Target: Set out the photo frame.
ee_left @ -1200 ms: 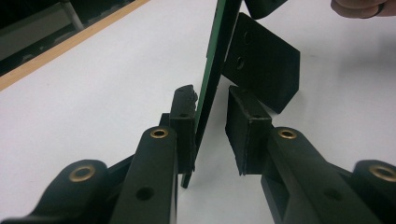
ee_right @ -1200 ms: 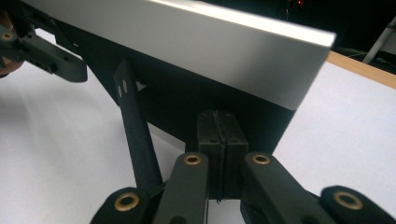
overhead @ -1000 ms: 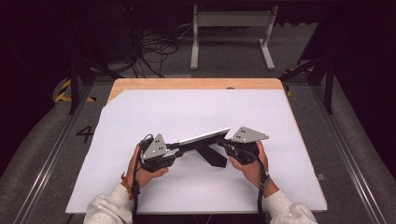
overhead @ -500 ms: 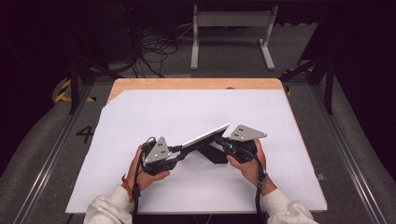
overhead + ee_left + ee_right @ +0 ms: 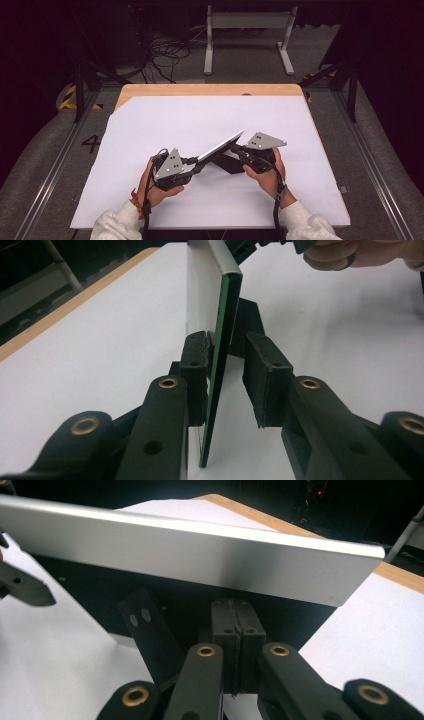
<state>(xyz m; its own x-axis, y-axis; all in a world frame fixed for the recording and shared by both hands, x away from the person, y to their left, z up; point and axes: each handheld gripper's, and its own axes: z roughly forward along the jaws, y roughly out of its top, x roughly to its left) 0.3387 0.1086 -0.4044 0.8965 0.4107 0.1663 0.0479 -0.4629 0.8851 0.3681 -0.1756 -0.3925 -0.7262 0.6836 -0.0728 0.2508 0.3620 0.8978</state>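
A thin silver panel (image 5: 222, 145) with a green edge stands tilted above the white sheet, and a black stand (image 5: 229, 164) sits under it. My left gripper (image 5: 196, 162) is open around the panel's near end. In the left gripper view the panel (image 5: 227, 300) runs between the jaws: the left pad (image 5: 197, 357) touches it, the right pad (image 5: 262, 370) stands apart. My right gripper (image 5: 234, 150) meets the stand from the right. In the right gripper view its pads (image 5: 227, 625) are pressed together below the panel (image 5: 200, 550), against the stand (image 5: 150, 625).
A white sheet (image 5: 200, 115) covers most of the wooden table (image 5: 210, 90). Beyond the far edge are cables (image 5: 160, 55) and a white metal frame (image 5: 247, 30) on the floor. Rails run along both sides of the table.
The panel's far end has risen, so it tilts more steeply. My left gripper has shifted slightly right and nearer. The right hand has barely moved.
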